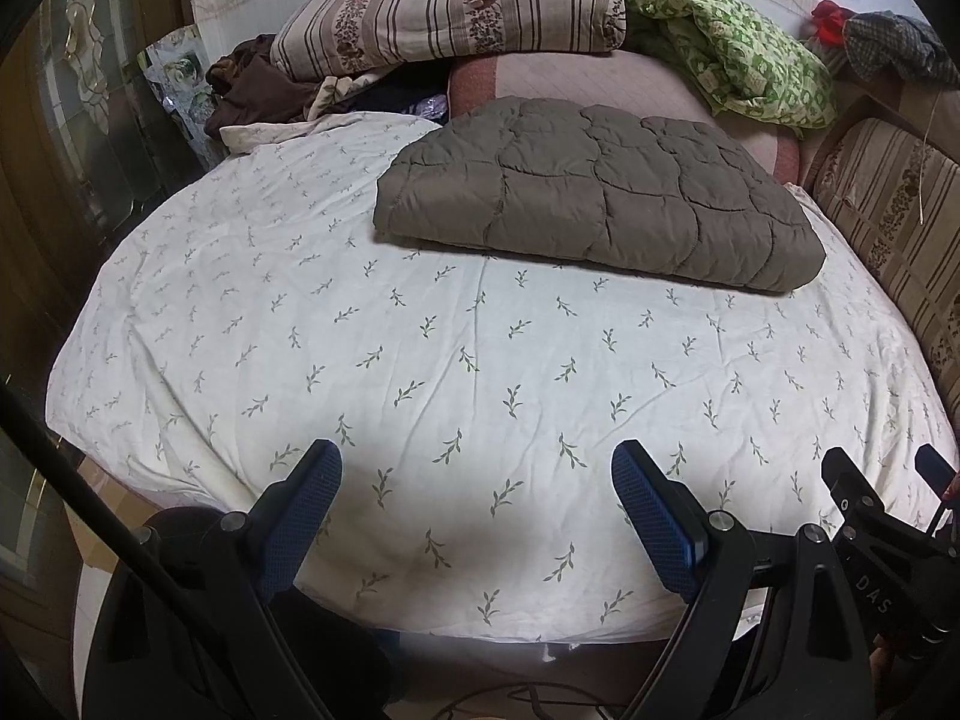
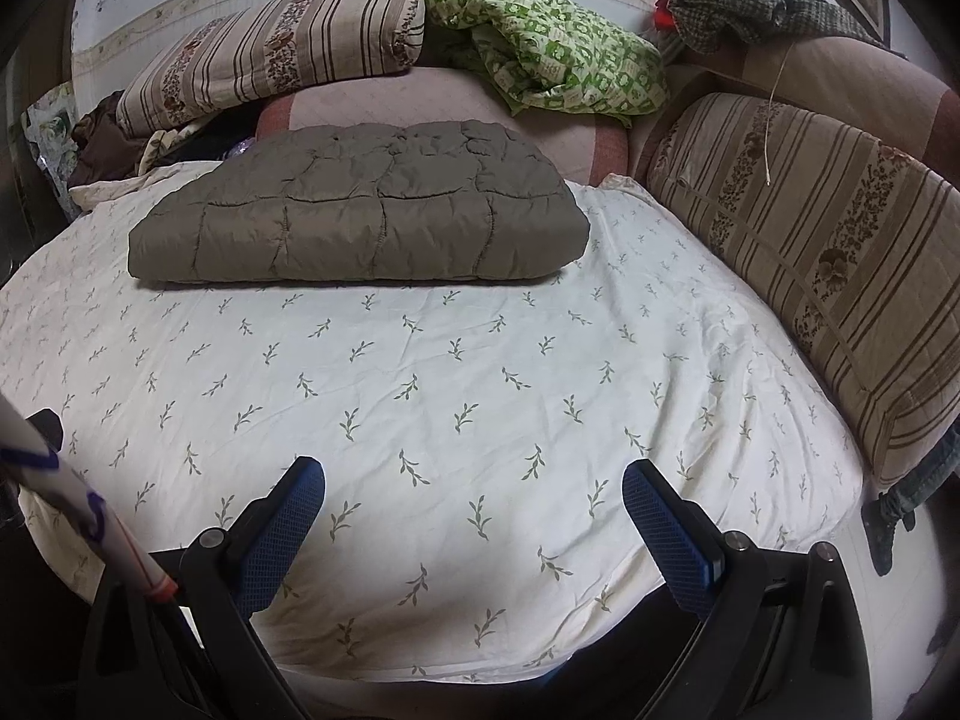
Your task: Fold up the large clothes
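Left wrist view: the left gripper (image 1: 477,468) hangs over the near edge of the leaf-print sheet (image 1: 420,360), jaws spread wide and holding nothing. The right gripper (image 2: 474,486) is likewise wide apart and empty above that sheet. A folded grey-brown quilted garment (image 1: 600,192) (neatly squared) lies on the sheet's far side, well apart from both grippers, in front of the striped bedding (image 1: 450,12) and the green patterned cloth (image 2: 558,54).

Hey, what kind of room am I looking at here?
Most likely a home bedroom: a bed under a leaf-print sheet, a folded grey-brown quilted garment lying on it, and a striped floral rolled quilt at the wall. Both grippers, left and right, hover open.
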The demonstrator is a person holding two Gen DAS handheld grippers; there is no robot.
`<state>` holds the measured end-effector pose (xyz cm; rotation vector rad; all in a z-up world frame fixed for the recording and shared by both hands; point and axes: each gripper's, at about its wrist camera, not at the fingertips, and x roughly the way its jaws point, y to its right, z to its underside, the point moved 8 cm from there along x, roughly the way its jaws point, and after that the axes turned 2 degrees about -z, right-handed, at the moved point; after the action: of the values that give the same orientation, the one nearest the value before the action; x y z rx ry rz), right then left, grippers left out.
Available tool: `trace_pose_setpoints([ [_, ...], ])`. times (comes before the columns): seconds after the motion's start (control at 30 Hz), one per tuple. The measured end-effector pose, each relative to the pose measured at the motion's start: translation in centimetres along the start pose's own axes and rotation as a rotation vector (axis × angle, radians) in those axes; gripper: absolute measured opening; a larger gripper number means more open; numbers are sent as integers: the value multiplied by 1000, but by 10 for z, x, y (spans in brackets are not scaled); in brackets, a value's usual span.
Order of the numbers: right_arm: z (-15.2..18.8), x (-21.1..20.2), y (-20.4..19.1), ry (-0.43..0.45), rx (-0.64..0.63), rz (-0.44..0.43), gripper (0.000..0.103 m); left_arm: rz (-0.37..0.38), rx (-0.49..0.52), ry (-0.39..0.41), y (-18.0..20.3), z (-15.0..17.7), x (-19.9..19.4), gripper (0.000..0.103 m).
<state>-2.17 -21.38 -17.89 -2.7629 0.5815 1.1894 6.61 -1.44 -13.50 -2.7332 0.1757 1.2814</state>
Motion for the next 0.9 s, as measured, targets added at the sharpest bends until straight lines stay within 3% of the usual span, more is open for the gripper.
trace_pose_setpoints([
  [0.5, 1, 5, 1, -29, 19, -8, 101, 56, 12, -32, 8, 4, 6, 91],
  [0.9, 2, 5, 1, -27, 13, -6, 101, 58, 21, -43, 9, 8, 10, 91],
])
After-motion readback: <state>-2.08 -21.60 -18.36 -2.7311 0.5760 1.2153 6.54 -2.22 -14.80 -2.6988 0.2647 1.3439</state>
